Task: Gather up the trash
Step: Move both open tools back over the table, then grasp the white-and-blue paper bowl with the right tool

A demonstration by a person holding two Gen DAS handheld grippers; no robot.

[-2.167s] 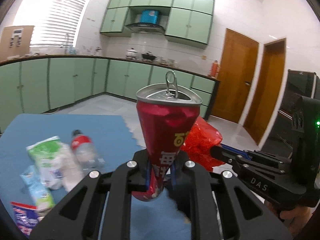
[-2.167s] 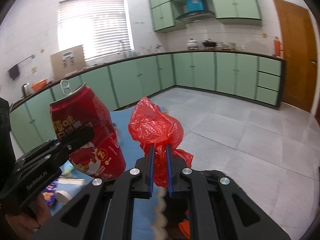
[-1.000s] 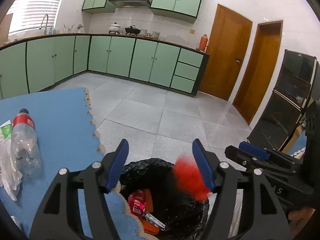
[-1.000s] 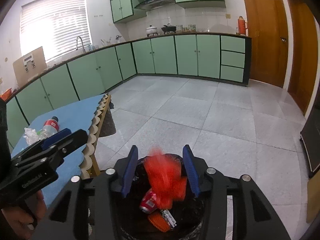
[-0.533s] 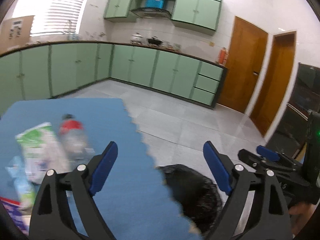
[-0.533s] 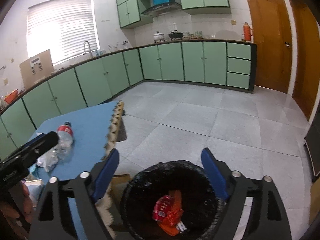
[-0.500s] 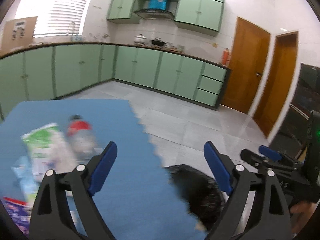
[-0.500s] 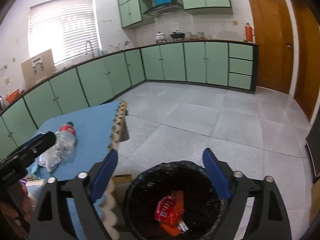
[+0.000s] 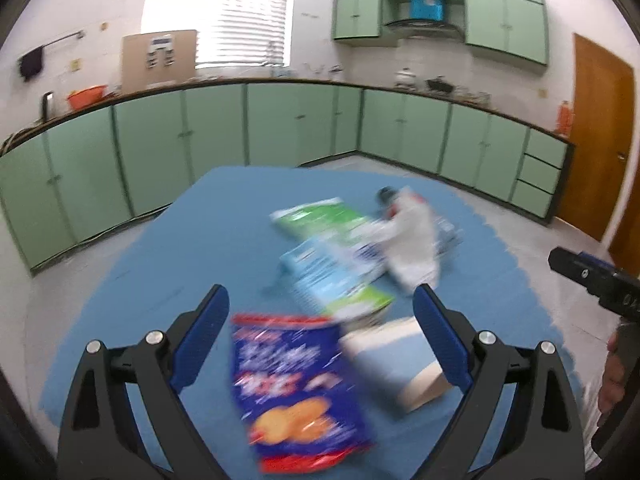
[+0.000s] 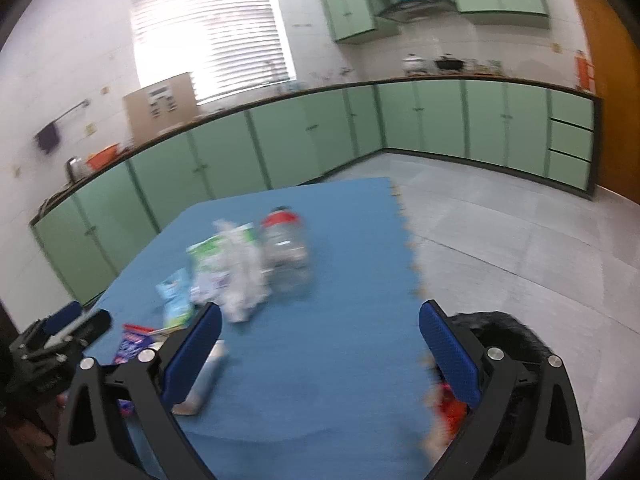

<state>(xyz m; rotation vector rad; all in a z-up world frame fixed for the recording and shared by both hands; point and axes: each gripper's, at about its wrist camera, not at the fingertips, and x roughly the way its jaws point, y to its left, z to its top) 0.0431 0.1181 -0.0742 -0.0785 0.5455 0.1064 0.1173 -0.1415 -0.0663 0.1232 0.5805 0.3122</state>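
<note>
A: Where is the trash at this moment?

B: It lies together on the blue mat (image 9: 168, 248) that covers the counter. Nearest to the left claw (image 9: 320, 320) is a dark blue snack bag (image 9: 296, 392) with a picture of round crackers, flat on the mat. Just beside it, to the right, lies a pale carton (image 9: 396, 360) on its side. Farther back are green and light-blue packets (image 9: 328, 256), overlapping each other, then a white crumpled wrapper (image 9: 412, 240) and a clear plastic bottle (image 10: 286, 248) with a red cap. All of this is blurred, so I cannot read any print.

A: And the claws, do they hold something?

B: No. The left claw has just been opening; its jaws stand wide apart and nothing is between the pads, the snack bag only shows below the gap. The right claw (image 10: 320, 344) has also just been opening and is released, with only bare mat between its blue pads.

A: Is there a bin?

B: Yes, a bin with a black liner (image 10: 516, 340) stands on the tiled floor (image 10: 500, 216) just beside the mat's toothed edge, behind the right finger of the right claw. Something red (image 10: 452, 408) shows inside it.

A: What is around?

B: Green cabinets (image 9: 280, 124) along the walls, a bright window with blinds (image 9: 220, 12), and a brown wooden door (image 9: 600, 128) at the right.
</note>
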